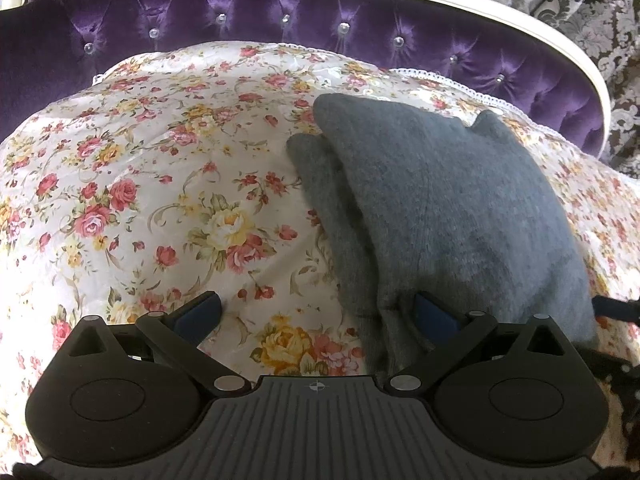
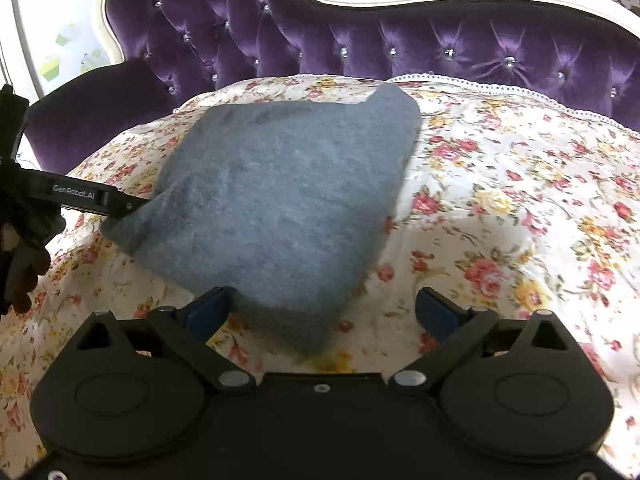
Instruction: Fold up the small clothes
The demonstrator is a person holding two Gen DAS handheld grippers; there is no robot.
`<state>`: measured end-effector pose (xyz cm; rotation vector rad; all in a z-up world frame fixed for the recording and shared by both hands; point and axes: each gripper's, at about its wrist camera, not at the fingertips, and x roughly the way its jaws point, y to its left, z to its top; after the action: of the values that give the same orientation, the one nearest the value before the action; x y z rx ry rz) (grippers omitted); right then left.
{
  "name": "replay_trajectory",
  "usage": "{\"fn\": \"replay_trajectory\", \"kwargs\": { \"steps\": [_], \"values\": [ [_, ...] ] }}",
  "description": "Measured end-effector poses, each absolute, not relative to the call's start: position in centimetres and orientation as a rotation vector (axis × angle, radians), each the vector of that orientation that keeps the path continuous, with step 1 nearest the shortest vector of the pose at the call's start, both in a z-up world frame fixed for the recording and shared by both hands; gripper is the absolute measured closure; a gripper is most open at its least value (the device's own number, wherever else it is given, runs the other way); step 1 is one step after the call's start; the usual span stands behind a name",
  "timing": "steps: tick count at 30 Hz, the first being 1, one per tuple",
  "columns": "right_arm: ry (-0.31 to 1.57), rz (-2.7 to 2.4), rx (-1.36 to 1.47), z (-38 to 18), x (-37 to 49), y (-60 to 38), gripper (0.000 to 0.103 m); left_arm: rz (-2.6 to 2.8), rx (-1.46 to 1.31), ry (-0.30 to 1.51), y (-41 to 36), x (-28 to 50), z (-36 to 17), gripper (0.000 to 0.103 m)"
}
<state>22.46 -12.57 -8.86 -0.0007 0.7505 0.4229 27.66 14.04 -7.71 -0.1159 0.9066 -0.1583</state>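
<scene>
A grey fuzzy knit garment (image 1: pixel 440 208) lies folded on the floral bedspread (image 1: pixel 160 184), with layered edges along its left side. My left gripper (image 1: pixel 316 314) is open wide at the garment's near edge. Its right pad (image 1: pixel 434 316) presses into the fabric, and its left pad (image 1: pixel 200 312) is over bare bedspread. In the right wrist view the same garment (image 2: pixel 280 200) fills the middle. My right gripper (image 2: pixel 322 314) is open wide, and the garment's near corner lies between its fingers. The left gripper's finger (image 2: pixel 116 202) reaches the garment's left corner.
A purple tufted headboard (image 2: pixel 440 48) with a white frame runs along the back of the bed. A purple cushion (image 2: pixel 100 112) sits at the bed's left end. A gloved hand (image 2: pixel 24 240) holds the left gripper. Bare bedspread (image 2: pixel 520 220) spreads right of the garment.
</scene>
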Motion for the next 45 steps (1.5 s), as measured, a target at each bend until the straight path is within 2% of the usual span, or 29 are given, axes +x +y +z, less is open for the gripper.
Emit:
{"fn": "replay_trajectory", "kwargs": {
  "steps": [6,13,22,26,30,37,45],
  "values": [
    [0.727,0.396,0.025,-7.9,21.8,-13.5,0.003,-0.135,-0.144,0.881,16.3,26.6,-6.8,0.000],
    [0.649,0.400,0.096,-6.0,22.2,-13.2,0.002,-0.081,-0.436,0.725,21.0,26.6,-5.1,0.000],
    [0.603,0.407,0.114,-6.1,24.7,-10.6,0.000,-0.187,-0.315,0.664,15.4,27.5,-4.3,0.000],
    [0.631,0.369,0.087,-7.1,25.7,-9.8,0.000,-0.220,-0.181,0.684,12.3,27.5,-5.5,0.000],
    [0.709,0.388,0.058,-9.0,25.3,-9.3,0.000,-0.167,-0.100,0.804,11.3,27.9,-7.8,0.000],
    [0.735,0.420,0.080,-9.4,24.0,-10.5,0.000,-0.196,-0.196,0.829,13.0,27.8,-8.5,0.000],
    [0.740,0.466,0.272,-8.3,25.8,-13.3,0.000,-0.241,-0.340,0.828,14.3,27.7,-8.1,0.000]
  ]
}}
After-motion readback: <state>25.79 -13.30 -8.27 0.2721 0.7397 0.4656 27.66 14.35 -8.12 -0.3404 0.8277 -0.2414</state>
